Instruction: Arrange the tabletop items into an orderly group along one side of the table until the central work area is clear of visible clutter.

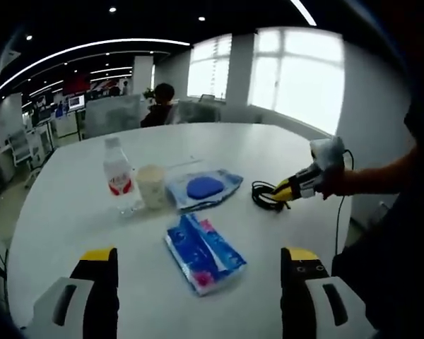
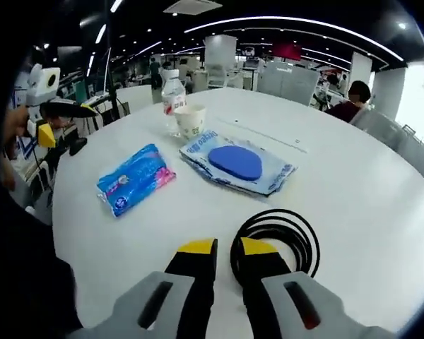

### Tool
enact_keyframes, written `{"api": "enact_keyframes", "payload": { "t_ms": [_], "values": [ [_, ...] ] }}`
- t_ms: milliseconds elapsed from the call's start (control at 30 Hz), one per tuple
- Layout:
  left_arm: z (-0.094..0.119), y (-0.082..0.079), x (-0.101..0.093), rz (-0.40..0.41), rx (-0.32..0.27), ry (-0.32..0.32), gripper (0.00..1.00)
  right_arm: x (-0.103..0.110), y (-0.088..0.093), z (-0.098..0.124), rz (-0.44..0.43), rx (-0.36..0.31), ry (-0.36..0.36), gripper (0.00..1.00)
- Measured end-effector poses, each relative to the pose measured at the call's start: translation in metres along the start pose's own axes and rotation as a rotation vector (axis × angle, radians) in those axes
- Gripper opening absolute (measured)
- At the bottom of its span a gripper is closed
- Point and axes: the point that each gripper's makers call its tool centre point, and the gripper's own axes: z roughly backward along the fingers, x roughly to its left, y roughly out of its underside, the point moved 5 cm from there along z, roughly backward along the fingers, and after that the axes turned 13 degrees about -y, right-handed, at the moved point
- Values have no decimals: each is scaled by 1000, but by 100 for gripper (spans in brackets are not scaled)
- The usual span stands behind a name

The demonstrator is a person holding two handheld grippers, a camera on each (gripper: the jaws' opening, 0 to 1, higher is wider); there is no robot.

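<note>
On the round white table lie a blue tissue pack, a wet-wipe pack with a blue lid, a paper cup and a red-labelled water bottle. A coiled black cable rests near the table's edge. My right gripper is shut on the coil's near edge. My left gripper stands wide open just short of the tissue pack, holding nothing; in the right gripper view the left gripper hovers off the table's side.
A person sits at the table's far side. Office desks and partitions stand beyond, with bright windows behind. The operator's sleeve reaches in over the table's edge.
</note>
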Motion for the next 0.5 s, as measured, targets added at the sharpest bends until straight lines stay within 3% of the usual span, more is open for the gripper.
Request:
{"api": "enact_keyframes", "payload": {
  "t_ms": [133,333,500],
  "values": [
    [-2,-4,4,-38,2,28,94,5,-8,9,5,-37,50,17],
    [-4,-14,19,-86,0,63,91,11,-15,22,-68,-59,108,32],
    [-6,-21,25,-114,17,108,79,24,-24,33,-107,-94,144,46]
  ]
}}
